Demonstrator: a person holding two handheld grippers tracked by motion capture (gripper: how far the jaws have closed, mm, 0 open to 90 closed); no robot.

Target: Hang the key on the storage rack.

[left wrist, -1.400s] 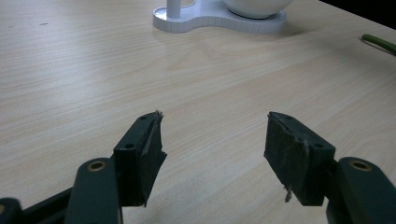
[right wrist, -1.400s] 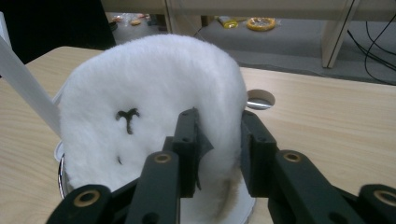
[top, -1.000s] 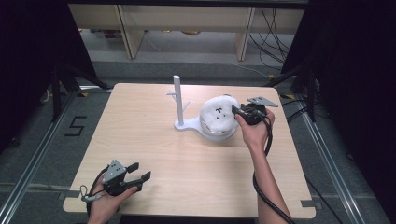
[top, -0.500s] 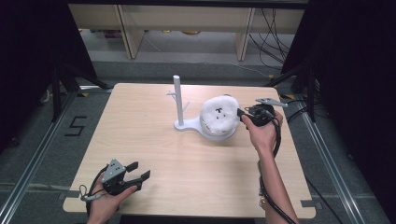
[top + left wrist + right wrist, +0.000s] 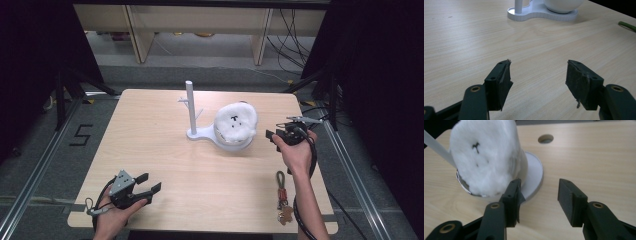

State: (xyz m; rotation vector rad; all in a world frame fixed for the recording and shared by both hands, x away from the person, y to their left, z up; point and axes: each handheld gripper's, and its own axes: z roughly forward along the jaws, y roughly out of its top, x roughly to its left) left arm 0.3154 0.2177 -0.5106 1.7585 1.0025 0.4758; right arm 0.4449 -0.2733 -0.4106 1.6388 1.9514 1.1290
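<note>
fluff, white and woolly, with small black marks like a face, covers the plush cap (image 5: 235,123) that sits over a bowl on the white stand (image 5: 201,134), just right of its upright post (image 5: 190,106). a second ago the right hand-held gripper (image 5: 272,136) was right at the cap's right side; now it has drawn back toward the worktop's (image 5: 150,135) right edge, a little apart from the cap. its jaws have just been closing from a wider spread, and they stand half open with nothing between them in the right gripper view, the cap (image 5: 485,157) just beyond the left jaw. that looks like a release, so the cap is probably placed and the hand is free for something else. the left hand-held gripper (image 5: 148,184) rests near the front left corner, jaws apart and empty over bare wood. a keychain with a green strap (image 5: 281,195) lies near the front right edge, beside the right forearm. the middle of the worktop gives wide open room.
</note>
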